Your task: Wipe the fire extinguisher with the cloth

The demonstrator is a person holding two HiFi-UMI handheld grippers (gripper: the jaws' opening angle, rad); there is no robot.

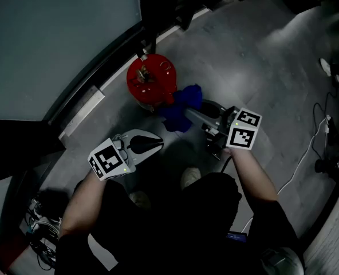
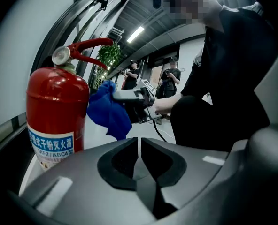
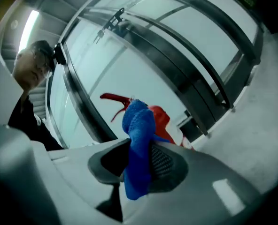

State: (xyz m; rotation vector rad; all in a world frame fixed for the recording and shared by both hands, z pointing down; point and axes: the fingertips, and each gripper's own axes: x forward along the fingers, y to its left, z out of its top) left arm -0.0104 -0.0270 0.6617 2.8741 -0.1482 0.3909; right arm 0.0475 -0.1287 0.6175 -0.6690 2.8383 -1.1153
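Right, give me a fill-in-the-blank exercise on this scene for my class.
1. The right tongs grip a ____ cloth.
2. The left tongs are ____ and hold nothing.
3. The extinguisher has a body coloured ____.
Missing words: blue; shut; red.

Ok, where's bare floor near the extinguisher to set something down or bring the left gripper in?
Bare floor spreads right of the fire extinguisher, out to the white cable. A smaller patch lies between the extinguisher and the shut left gripper. Crowded: the right gripper holds the blue cloth at its near-right side, and the glass wall stands close behind.
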